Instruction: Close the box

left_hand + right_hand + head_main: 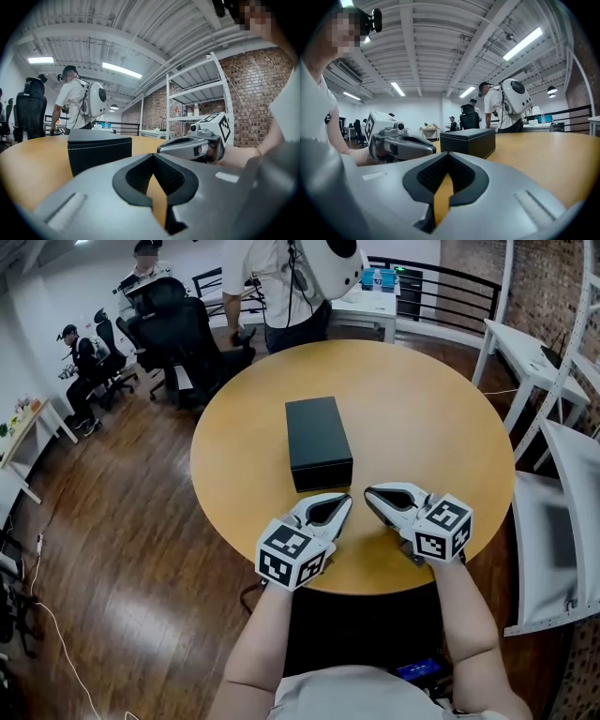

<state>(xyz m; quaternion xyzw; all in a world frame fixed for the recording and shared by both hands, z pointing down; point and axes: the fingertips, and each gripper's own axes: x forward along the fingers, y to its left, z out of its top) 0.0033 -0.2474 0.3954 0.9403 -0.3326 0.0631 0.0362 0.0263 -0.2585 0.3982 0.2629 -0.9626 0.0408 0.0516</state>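
A black rectangular box (318, 442) lies on the round wooden table (441, 418) with its lid down. Both grippers rest on the table near its front edge, short of the box. My left gripper (345, 500) is shut, empty, tips pointing toward the box's near right corner. My right gripper (368, 493) is shut too, nothing in it, just right of the left one. In the left gripper view the box (99, 150) stands ahead left and the right gripper (159, 149) to the right. The right gripper view has the box (468, 140) ahead and the left gripper (435, 148) at left.
A person with a white backpack (291, 282) stands beyond the table's far edge. Black office chairs (183, 329) stand at the back left. White shelving (553, 409) and a white surface (562, 531) are close on the right. Wooden floor lies to the left.
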